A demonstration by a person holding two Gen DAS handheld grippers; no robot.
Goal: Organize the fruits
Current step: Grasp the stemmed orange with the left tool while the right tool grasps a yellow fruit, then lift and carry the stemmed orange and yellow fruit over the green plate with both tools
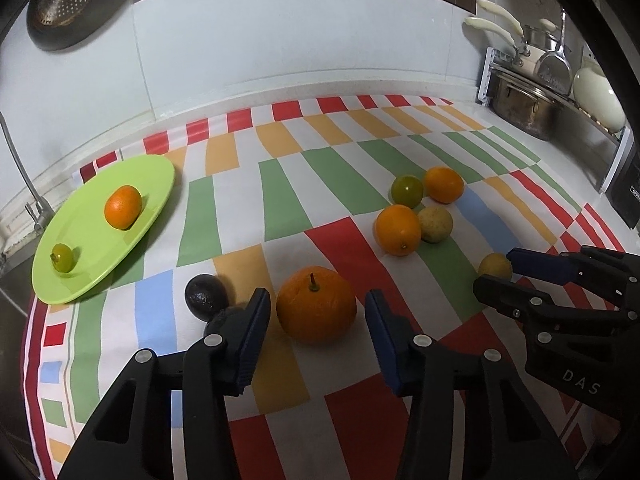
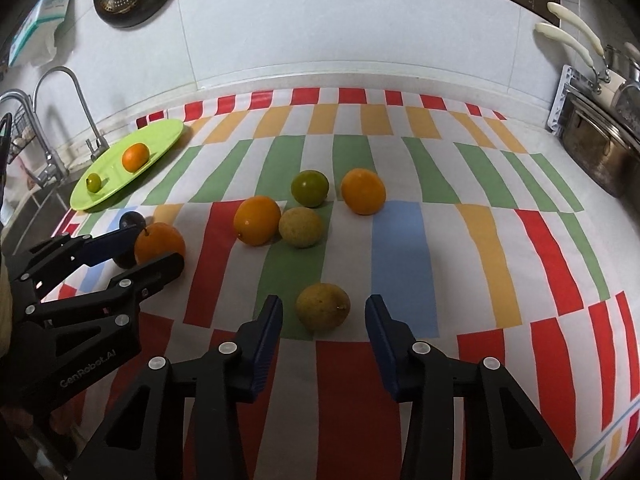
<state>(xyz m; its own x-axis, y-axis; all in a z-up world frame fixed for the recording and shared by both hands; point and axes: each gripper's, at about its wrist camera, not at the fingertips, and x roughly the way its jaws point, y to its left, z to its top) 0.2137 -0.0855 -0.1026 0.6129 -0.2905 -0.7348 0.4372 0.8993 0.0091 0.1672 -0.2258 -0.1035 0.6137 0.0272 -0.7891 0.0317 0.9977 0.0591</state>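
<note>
A large orange with a stem (image 1: 316,304) lies on the striped cloth between the fingers of my left gripper (image 1: 315,300), which is open, with a gap on each side of the fruit. A dull yellow fruit (image 2: 323,306) lies between the pads of my right gripper (image 2: 323,304), open too and not touching it. The right wrist view shows the left gripper (image 2: 158,246) around the orange (image 2: 160,242) from the side. A green plate (image 1: 156,172) at the far left holds a small orange (image 1: 123,207) and a small green fruit (image 1: 63,257).
A dark avocado (image 1: 205,296) sits just left of my left finger. A cluster of two oranges (image 2: 257,220), a green citrus (image 2: 310,188) and a yellowish fruit (image 2: 301,227) lies mid-cloth. Pots (image 1: 524,106) stand at the right, a sink and faucet (image 2: 80,92) at the left.
</note>
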